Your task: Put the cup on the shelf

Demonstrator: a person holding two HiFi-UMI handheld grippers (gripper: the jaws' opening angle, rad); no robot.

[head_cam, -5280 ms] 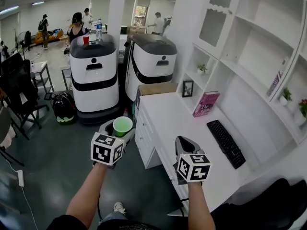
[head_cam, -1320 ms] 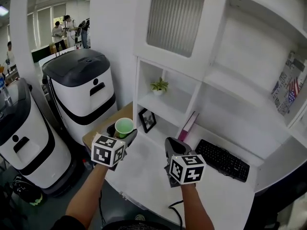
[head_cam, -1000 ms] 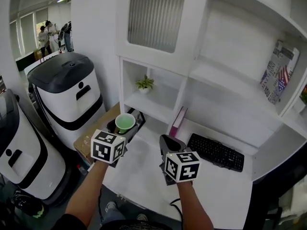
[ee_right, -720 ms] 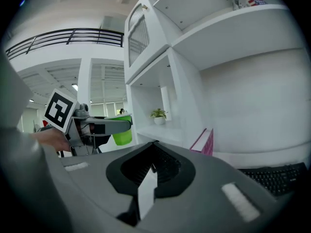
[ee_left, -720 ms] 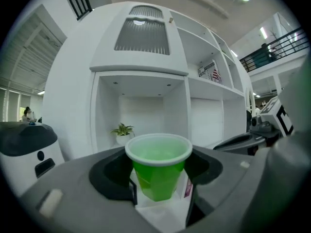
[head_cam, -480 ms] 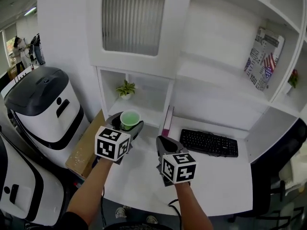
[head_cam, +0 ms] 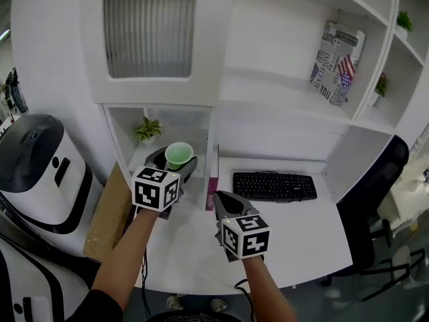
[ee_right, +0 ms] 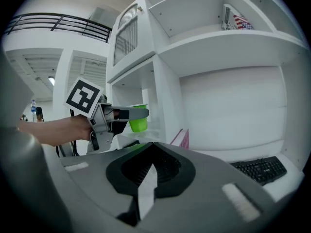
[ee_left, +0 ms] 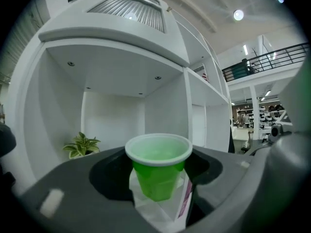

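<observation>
A white shelf unit (head_cam: 281,52) fills the head view from 10 to 2 o'clock; below it a white worktop (head_cam: 295,227) runs toward 4 o'clock; a black keyboard (head_cam: 275,186) lies on the worktop just right of centre. The left gripper (head_cam: 173,166) hangs at 9 o'clock from the keyboard, in front of the unit's lower-left compartment, its jaws clamped on a green cup (ee_left: 158,165); the right gripper (head_cam: 224,200) sits at 7 o'clock from the keyboard, over the worktop, jaws closed with nothing between them. A pink book (head_cam: 213,176) stands upright between gripper and keyboard; a small potted plant (head_cam: 147,129) sits in the compartment at 10 o'clock from the cup. The cup is upright, mouth up, held in the air and not on the shelf.
</observation>
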